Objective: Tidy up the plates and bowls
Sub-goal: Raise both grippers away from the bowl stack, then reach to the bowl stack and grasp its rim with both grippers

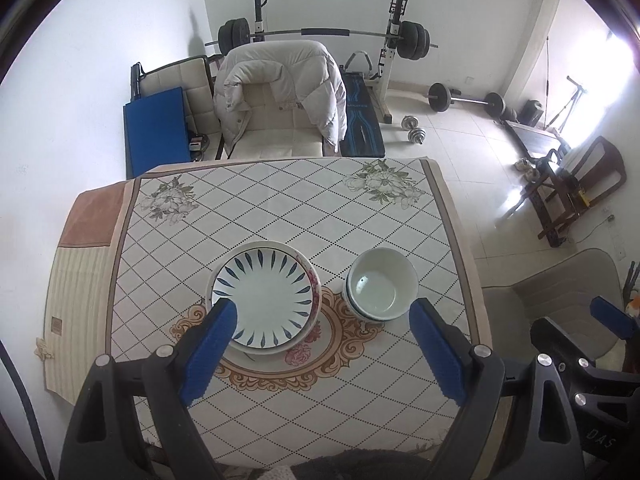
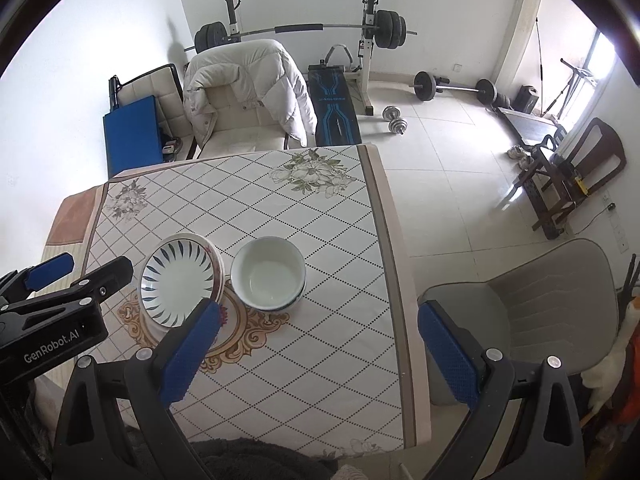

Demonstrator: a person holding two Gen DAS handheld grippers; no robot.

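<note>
A white plate with blue leaf marks (image 1: 262, 294) lies stacked on a pink-flowered plate at the table's middle; it also shows in the right wrist view (image 2: 178, 284). To its right stand stacked white bowls (image 1: 380, 284) with blue rims, also in the right wrist view (image 2: 269, 274). My left gripper (image 1: 324, 316) is open and empty, held above the table near both stacks. My right gripper (image 2: 318, 322) is open and empty, over the table's right edge, nearer than the bowls.
The table (image 1: 280, 200) wears a diamond-patterned cloth. A chair with a white jacket (image 1: 280, 92) stands at the far side, a grey chair (image 2: 540, 304) at the right. A barbell rack (image 1: 328, 36) and weights fill the room behind.
</note>
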